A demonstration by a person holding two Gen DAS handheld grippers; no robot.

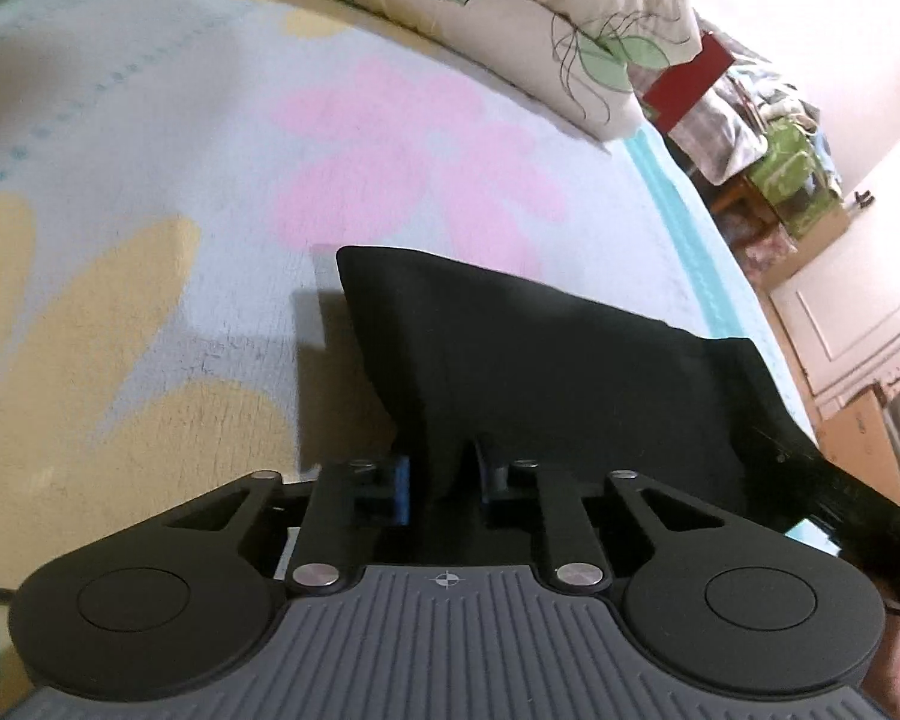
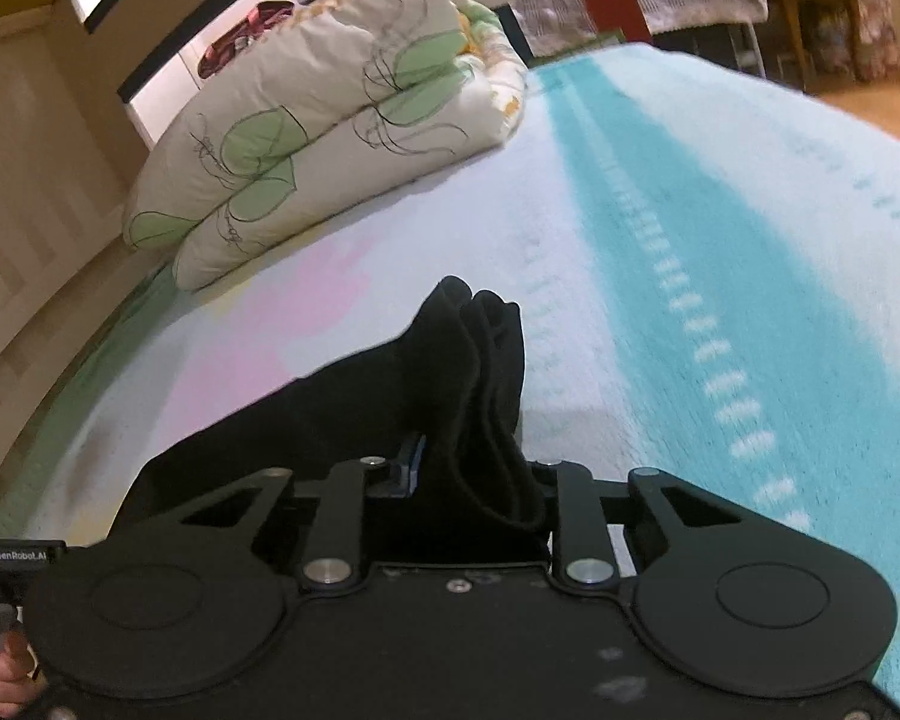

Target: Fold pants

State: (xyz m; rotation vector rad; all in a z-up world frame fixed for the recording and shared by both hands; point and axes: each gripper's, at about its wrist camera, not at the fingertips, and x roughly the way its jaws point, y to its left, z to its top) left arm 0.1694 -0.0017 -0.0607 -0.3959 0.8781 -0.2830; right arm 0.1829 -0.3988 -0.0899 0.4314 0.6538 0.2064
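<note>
Pants (image 1: pixel 510 360) | black, bunched, lifted over the bed (image 1: pixel 150 180) | left gripper (image 1: pixel 441 480) fingers clenched on one fold | right gripper (image 2: pixel 474 474) fingers clenched on thicker bunched layers | quilt (image 2: pixel 330 120) folded farther back on bed

black pants (image 1: pixel 510 360), seemingly folded, bunched and lifted above the bedspread (image 1: pixel 150 180).

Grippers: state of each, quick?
Left gripper: shut on the pants.
Right gripper: shut on the pants.
</note>
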